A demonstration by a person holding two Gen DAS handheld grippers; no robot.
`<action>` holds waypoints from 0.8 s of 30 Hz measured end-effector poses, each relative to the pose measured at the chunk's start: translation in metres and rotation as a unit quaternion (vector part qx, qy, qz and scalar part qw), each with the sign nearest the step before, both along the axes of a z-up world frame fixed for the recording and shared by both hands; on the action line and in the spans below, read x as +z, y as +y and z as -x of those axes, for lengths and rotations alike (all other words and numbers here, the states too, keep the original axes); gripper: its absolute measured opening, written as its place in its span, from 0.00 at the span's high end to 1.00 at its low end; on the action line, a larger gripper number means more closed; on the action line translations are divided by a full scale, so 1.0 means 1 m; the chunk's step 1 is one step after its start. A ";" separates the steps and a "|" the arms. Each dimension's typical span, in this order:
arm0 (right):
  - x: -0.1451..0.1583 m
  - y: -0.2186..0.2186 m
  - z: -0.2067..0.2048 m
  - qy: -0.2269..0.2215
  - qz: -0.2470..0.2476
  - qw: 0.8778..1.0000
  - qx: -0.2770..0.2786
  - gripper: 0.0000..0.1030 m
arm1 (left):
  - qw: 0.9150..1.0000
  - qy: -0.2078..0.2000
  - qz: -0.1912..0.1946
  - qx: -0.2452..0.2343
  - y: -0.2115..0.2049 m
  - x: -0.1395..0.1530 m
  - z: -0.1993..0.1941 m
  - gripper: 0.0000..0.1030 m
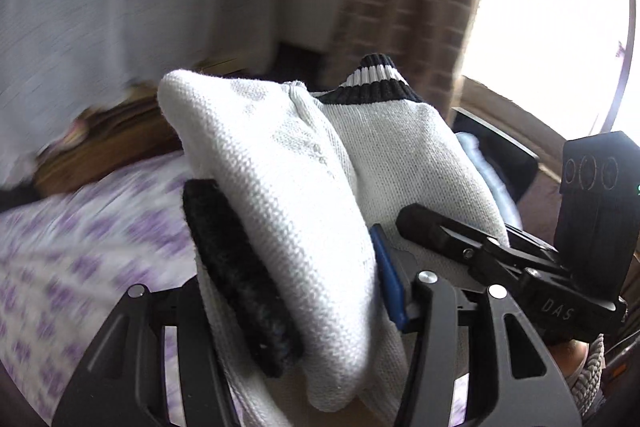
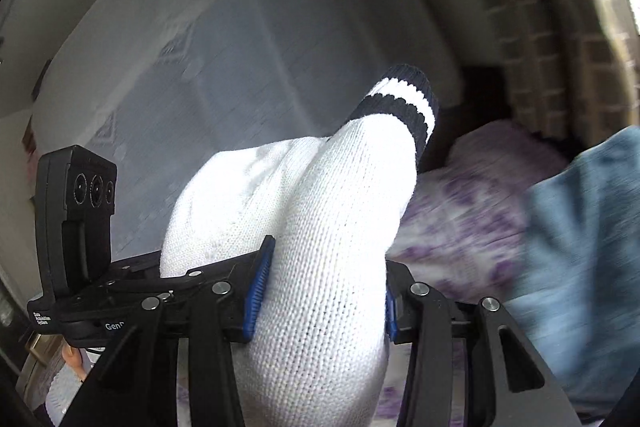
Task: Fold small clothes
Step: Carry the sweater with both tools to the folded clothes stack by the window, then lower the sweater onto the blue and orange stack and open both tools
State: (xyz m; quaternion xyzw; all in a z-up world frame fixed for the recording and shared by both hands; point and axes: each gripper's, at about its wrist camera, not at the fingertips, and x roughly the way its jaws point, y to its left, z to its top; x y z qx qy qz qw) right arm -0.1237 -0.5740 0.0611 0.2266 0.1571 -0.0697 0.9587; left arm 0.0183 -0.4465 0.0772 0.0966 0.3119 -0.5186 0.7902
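Two handheld grippers carry one white knitted sweater (image 1: 288, 187) in the air above a bed with a purple-flowered sheet (image 1: 60, 247). In the left wrist view, the left gripper (image 1: 316, 259) has its jaws pinching a thick, bunched fold of the knit between a black pad and a blue pad (image 1: 386, 275). The right gripper (image 1: 448, 231) shows just beside it, gripping the same garment.

In the right wrist view, the right gripper (image 2: 320, 287) also has its jaws clamped on a fat roll of the white fabric, blue pads (image 2: 258, 291) pressing either side. A black cuff with white stripes (image 2: 404, 103) sticks up beyond the roll (probably a sleeve end or hem). Blue cloth (image 2: 580, 247) lies on the bed to the right.

Both grips sit close together, which likely keeps the folded bundle from unrolling while it is carried. The background is smeared with motion blur, so where the bundle is headed cannot be told.
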 end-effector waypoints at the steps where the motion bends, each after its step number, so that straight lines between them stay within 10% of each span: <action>1: 0.005 -0.015 0.013 -0.003 0.002 1.000 -0.016 0.56 | 1.000 0.000 0.001 -0.013 -0.019 0.005 0.008 0.50; 8: 0.001 -0.111 0.094 -0.007 -0.011 0.993 -0.117 0.55 | 0.996 0.010 -0.013 -0.088 -0.139 -0.001 0.058 0.42; 13: -0.067 -0.176 0.104 0.025 -0.089 0.985 -0.147 0.48 | 0.996 -0.029 -0.085 -0.025 -0.189 -0.061 0.059 0.11; 17: -0.077 -0.184 0.099 0.012 -0.104 0.986 -0.133 0.48 | 0.998 0.007 -0.066 -0.008 -0.178 -0.070 0.044 0.04; 24: -0.037 -0.156 0.105 0.029 -0.014 0.983 -0.179 0.29 | 0.995 -0.071 -0.064 0.005 -0.158 -0.041 0.061 0.04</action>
